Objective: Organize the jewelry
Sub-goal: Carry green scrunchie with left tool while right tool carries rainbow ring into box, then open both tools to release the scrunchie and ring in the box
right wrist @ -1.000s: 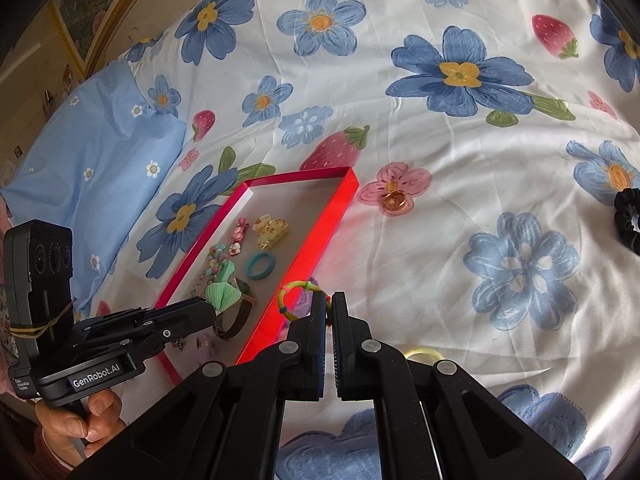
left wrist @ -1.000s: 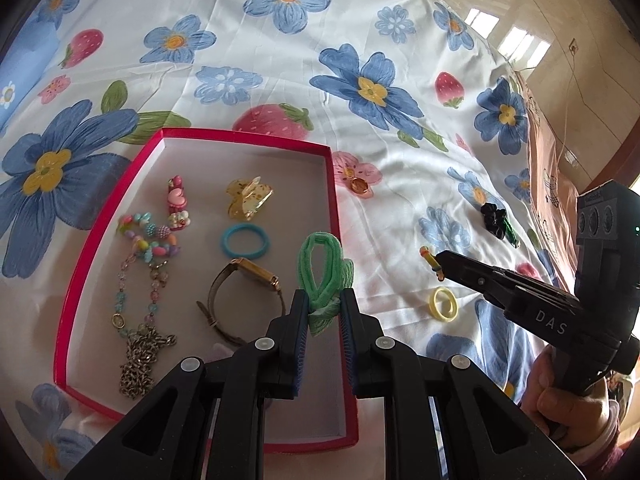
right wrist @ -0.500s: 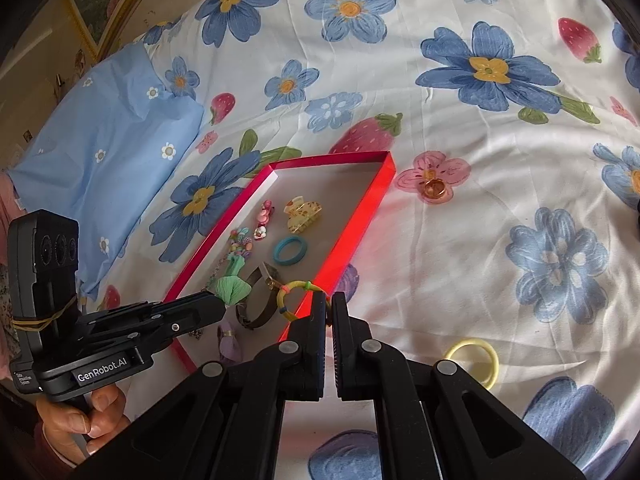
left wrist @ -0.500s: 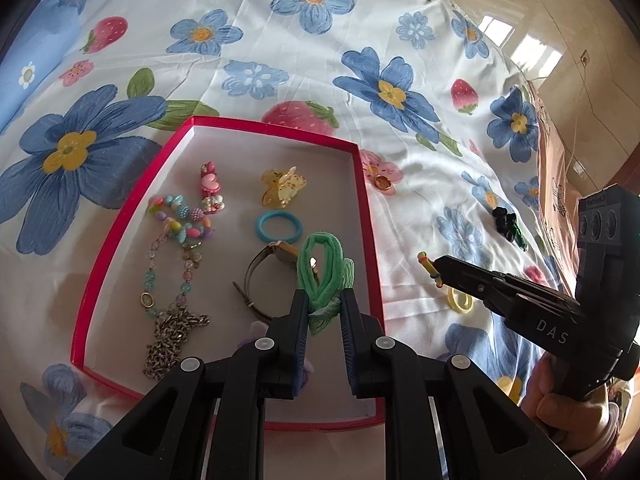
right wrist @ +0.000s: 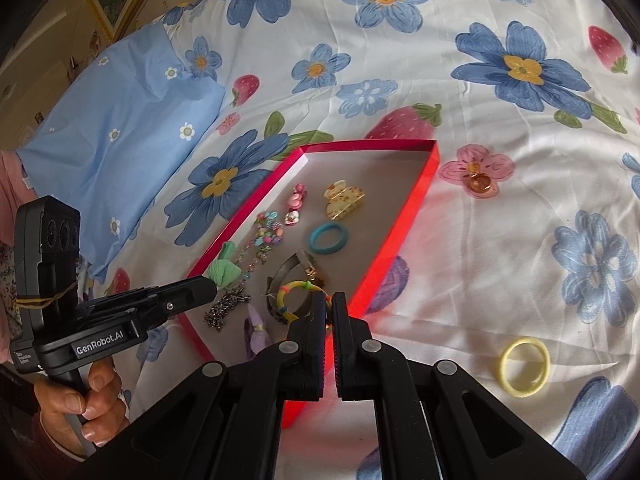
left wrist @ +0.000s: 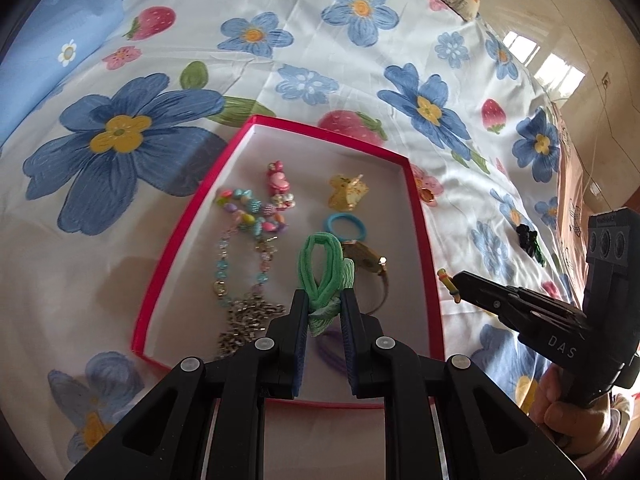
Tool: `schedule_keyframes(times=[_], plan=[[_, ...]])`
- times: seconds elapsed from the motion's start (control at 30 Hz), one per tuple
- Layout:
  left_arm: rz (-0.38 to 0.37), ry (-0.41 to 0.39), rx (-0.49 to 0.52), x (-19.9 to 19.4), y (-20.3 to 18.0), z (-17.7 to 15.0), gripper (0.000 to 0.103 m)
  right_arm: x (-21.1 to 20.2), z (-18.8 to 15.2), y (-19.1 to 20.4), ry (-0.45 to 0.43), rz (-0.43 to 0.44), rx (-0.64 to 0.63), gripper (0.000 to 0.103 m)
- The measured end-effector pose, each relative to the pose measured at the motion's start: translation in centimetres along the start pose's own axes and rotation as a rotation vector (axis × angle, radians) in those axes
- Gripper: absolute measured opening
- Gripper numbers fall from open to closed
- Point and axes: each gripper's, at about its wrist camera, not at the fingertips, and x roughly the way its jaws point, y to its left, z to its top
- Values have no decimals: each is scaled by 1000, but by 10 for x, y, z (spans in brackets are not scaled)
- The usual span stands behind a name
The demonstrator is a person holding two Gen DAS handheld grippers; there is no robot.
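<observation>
Here we hold the left gripper over the shallow red-rimmed cardboard box that lies on the white bedsheet printed with blue flowers and strawberries, and its jaws are pinched on a green fabric hair tie, whose loop stands up above the fingertips. Below it, on the box's pale floor, we see a string of pastel beads joined to a metal chain, a pink flower hair clip, a yellow translucent claw clip, a blue elastic hair ring and a gold-faced wristwatch, with a bit of purple fabric showing between the fingers. Our right gripper hangs at the box's near right edge, its jaws pressed nearly together on a multicoloured striped hair ring, which hangs over the watch. Outside the box, on the sheet to the right, a pale yellow hair ring lies well apart from it, a small amber ring rests on a pink printed flower near the box's far corner, and a black hair scrunchie sits farther off. A light blue pillow with small white flowers lies to the left.
</observation>
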Motion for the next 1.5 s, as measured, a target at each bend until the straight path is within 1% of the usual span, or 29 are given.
schedule_keyframes(times=[0.23,0.4,0.47,0.77,1.1,1.33,1.5], plan=[[21,6,-33,-1,17,-2,15,17,1,17,29,13,-32,3],[38,9,-41,2,24,-1,15,28,-1,27,50,14,-59,3],[56,11,-36,4,25,-1,15,34,-2,28,59,12,-64,3],[75,53,-40,21,30,-1,16,53,-5,33,97,-11,-89,3],[96,76,-31,33,30,-2,17,61,-7,44,101,-61,-163,5],[110,78,-28,34,30,-2,21,63,-6,46,109,-69,-185,5],[119,75,-21,33,29,-4,22,64,-6,46,110,-71,-188,5]])
